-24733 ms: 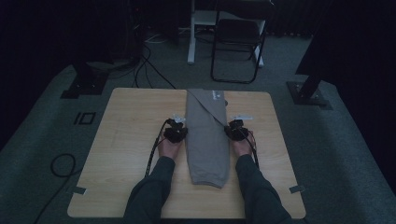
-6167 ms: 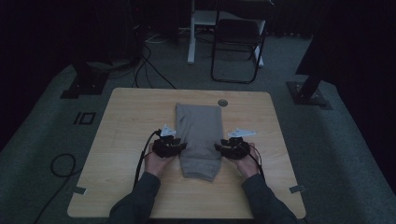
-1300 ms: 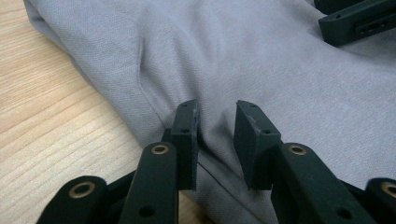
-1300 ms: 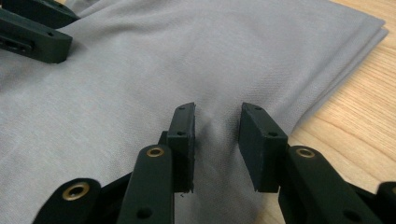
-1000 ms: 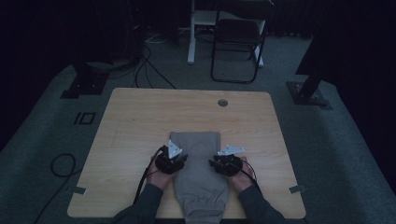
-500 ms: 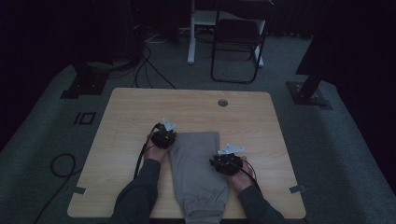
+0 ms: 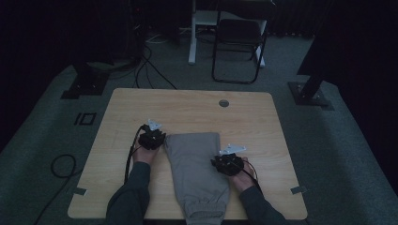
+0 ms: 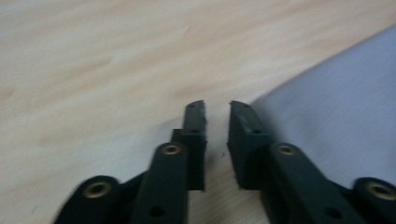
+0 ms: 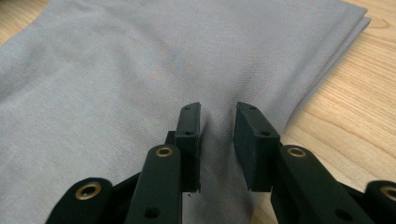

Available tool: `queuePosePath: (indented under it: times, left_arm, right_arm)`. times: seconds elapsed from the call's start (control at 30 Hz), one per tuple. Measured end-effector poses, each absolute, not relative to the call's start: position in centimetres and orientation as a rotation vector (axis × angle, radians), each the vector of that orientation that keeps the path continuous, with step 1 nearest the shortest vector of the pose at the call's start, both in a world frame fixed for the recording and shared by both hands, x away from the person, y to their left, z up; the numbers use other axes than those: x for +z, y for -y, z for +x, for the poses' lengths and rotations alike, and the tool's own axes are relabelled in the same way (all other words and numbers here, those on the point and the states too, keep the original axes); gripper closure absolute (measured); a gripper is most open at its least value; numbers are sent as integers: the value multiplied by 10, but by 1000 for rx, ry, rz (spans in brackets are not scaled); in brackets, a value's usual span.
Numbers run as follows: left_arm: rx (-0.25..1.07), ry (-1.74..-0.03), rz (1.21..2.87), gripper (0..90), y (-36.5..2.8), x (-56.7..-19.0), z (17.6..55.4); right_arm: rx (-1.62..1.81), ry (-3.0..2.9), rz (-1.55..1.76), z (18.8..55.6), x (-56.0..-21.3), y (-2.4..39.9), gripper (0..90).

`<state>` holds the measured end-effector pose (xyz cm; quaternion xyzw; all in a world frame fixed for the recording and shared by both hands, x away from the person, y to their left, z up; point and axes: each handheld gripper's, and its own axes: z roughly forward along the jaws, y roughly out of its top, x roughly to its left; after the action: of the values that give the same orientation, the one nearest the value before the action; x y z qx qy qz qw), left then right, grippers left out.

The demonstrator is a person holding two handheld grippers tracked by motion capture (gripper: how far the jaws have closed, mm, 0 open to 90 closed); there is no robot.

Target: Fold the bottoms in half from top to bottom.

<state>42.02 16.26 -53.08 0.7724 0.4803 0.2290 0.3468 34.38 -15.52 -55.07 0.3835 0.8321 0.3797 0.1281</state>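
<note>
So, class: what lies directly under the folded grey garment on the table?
The grey garment rests flat on the wooden table, its cuffed end hanging past the near edge. Whatever the cloth covers is hidden, so anything beneath it cannot be seen.

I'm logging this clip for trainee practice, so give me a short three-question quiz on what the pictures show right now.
1. True or false: the folded grey fabric garment lies wholly on the light wooden table, clear of every edge.
2. Which hand-held gripper has its jaws over the garment: A) the left hand-held gripper, B) the right hand-held gripper?
3. What stands on the floor beyond the table's far edge?

Key
1. False: its cuffed end hangs over the near edge.
2. B. The left one's jaws stand apart over bare wood beside the cloth's edge.
3. A black folding chair.
</note>
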Motion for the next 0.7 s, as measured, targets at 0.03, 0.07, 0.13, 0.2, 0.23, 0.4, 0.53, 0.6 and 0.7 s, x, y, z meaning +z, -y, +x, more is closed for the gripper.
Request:
queuePosePath:
  times: [0.03,0.07,0.13,0.2,0.23,0.4,0.53,0.6,0.7]
  left_arm:
    - [580,-1230,2005,717,-160,-528,422]
    - [571,-1218,2007,703,-156,-526,424]
    - [571,-1206,2035,688,-149,-525,428]
    - [564,-1210,2055,684,-146,-526,432]
    - [556,-1219,2064,685,-146,-528,434]
    - [513,-1249,2078,689,-148,-534,439]
    - [495,-1255,2075,701,-148,-535,440]
    - [491,-1255,2076,712,-149,-536,440]
    - [475,-1256,2082,739,-148,-537,441]
  right_arm:
    - [1109,-2423,1116,344,-551,155,695]
    - [1118,-2433,1107,345,-551,156,663]
    - [1116,-2437,1069,348,-550,156,641]
    - [1109,-2400,1085,355,-548,158,637]
    - [1113,-2376,1103,360,-547,159,637]
    - [1133,-2243,1244,400,-542,167,634]
    - [1108,-2216,1339,435,-543,162,630]
    - [1107,-2213,1350,442,-544,161,630]
    - [1048,-2225,1383,459,-549,153,653]
